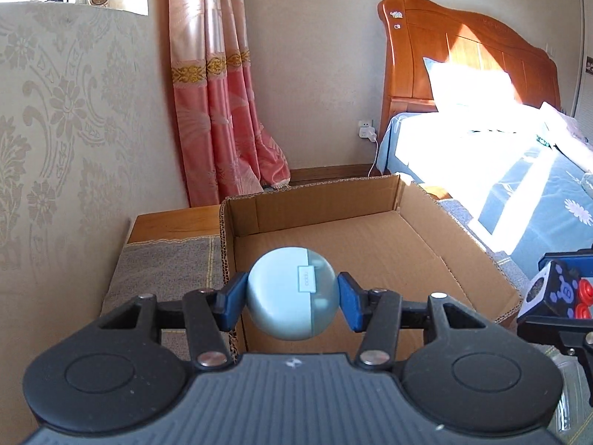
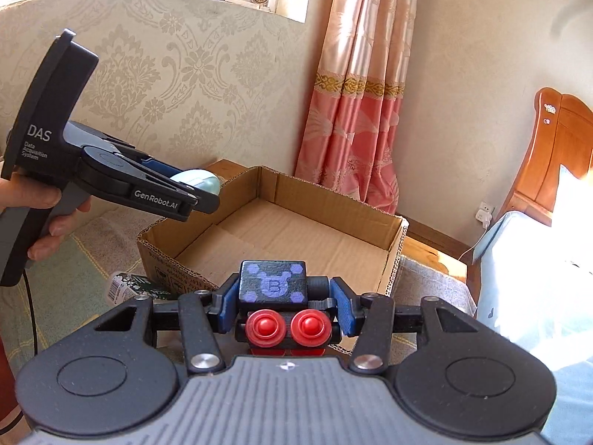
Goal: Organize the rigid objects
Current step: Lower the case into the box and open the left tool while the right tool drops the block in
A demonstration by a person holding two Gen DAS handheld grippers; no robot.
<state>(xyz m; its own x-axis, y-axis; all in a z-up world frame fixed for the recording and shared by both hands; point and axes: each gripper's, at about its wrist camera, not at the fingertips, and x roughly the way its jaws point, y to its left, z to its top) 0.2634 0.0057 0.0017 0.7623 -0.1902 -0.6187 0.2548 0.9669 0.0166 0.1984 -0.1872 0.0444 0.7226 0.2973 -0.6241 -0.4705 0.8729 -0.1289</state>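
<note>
I'm seeing left gripper (image 1: pixel 292 293) clamping smooth round pale-blue case (image 1: pixel 287 293) over cardboard box (image 1: pixel 333 204). Right gripper (image 2: pixel 283 306) gripping blocky black toy robot (image 2: pixel 274 285); only its view is showing the bottle (image 2: pixel 129 285).

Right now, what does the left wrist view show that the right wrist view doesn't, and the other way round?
Only the left wrist view shows the blue bedspread in full sun and the round pale-blue case face-on between the left gripper pads. Only the right wrist view shows the hand holding the left gripper's handle, and a bottle lying beside the box. Both show the empty cardboard box, the pink curtain, the headboard, and the black toy robot in the right gripper.
</note>
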